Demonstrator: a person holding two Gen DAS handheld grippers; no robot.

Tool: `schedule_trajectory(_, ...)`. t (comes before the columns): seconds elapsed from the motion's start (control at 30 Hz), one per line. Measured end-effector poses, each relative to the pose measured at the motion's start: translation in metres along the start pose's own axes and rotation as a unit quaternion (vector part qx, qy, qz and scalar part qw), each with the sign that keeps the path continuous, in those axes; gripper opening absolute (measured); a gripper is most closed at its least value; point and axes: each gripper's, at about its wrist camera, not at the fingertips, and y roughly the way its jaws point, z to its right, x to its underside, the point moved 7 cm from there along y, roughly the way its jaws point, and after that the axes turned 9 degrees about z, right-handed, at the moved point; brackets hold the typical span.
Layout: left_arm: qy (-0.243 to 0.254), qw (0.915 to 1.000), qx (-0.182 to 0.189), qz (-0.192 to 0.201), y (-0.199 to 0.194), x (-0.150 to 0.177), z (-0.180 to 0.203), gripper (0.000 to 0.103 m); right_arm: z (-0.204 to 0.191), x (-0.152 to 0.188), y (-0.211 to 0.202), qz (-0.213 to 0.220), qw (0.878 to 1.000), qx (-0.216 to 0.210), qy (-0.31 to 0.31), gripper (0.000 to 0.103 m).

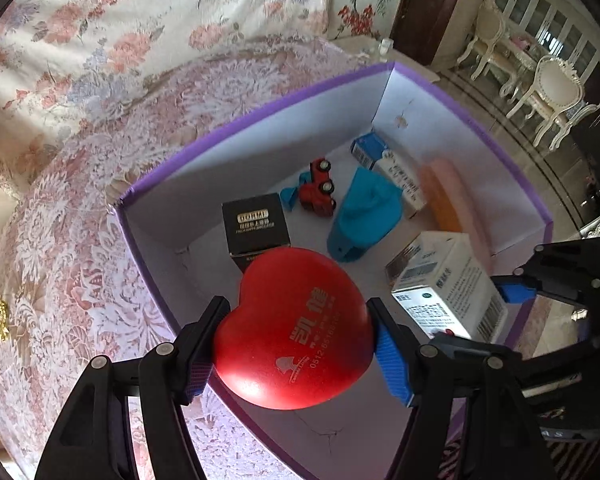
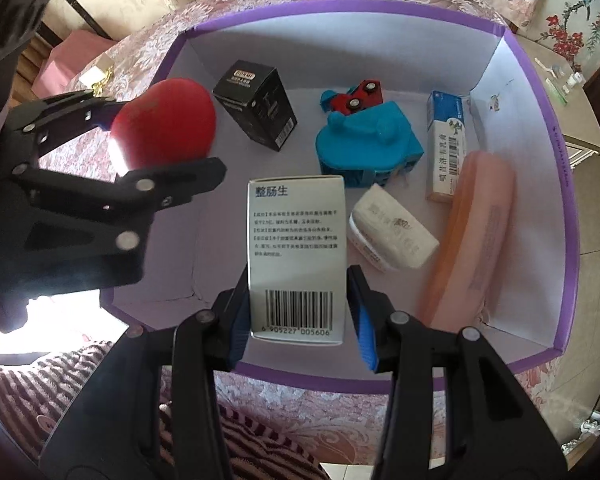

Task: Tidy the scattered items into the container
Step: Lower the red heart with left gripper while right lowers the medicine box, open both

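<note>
Both claws are loaded. On my left gripper [image 1: 296,344] the 2 blue-padded fingers pinch 1 red foam heart [image 1: 294,330], holding it over the near-left rim of the purple box [image 1: 260,118]. On my right gripper [image 2: 298,312] the fingers clamp 1 white medicine carton [image 2: 298,252] by its barcode end, held above the box floor near the front wall.

From the right wrist view I see the left gripper [image 2: 148,136] at the box's left edge, with the heart [image 2: 164,122] in its fingers. From the left wrist view I see only 1 blue pad of the right gripper [image 1: 514,288] beside the carton [image 1: 446,284].

Inside the box [image 2: 540,80] I count 6 loose things: 1 black carton [image 2: 256,104] tilted near the back-left corner, 1 red toy truck [image 2: 358,98] touching 1 blue plastic toy [image 2: 366,142], 1 white-and-blue tube carton [image 2: 446,144] along the right side, 1 pink-orange case [image 2: 474,232] against the right wall, and 1 small white packet [image 2: 394,232] lying between the case and the blue toy.

I see the box sitting on a pink floral lace cloth [image 1: 80,220].
</note>
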Motion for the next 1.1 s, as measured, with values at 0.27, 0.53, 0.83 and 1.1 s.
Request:
schedule_trajectory(0.27, 0.026, 0.9991, -0.011, -0.033, 0.011, 0.012, 0.007, 0.07, -0.005, 0.0, 0.01, -0.023, 0.999, -0.007, -0.029, 0.047)
schedule_trajectory(0.53, 0.042, 0.998, -0.033, -0.034, 0.008, 0.013, 0.01, 0.071, -0.002, 0.003, 0.014, -0.037, 0.999, -0.015, -0.031, 0.047)
schedule_trajectory(0.83, 0.05, 0.9974, -0.043, -0.028, 0.01, 0.009, 0.008, 0.08, 0.003, 0.004, 0.012, -0.044, 0.999, -0.025, -0.013, 0.048)
schedule_trajectory(1.1, 0.024, 0.9987, -0.044, 0.006, -0.005, 0.003, -0.001, 0.08, 0.009, 0.006, 0.004, -0.035, 0.999, -0.022, -0.008, 0.048)
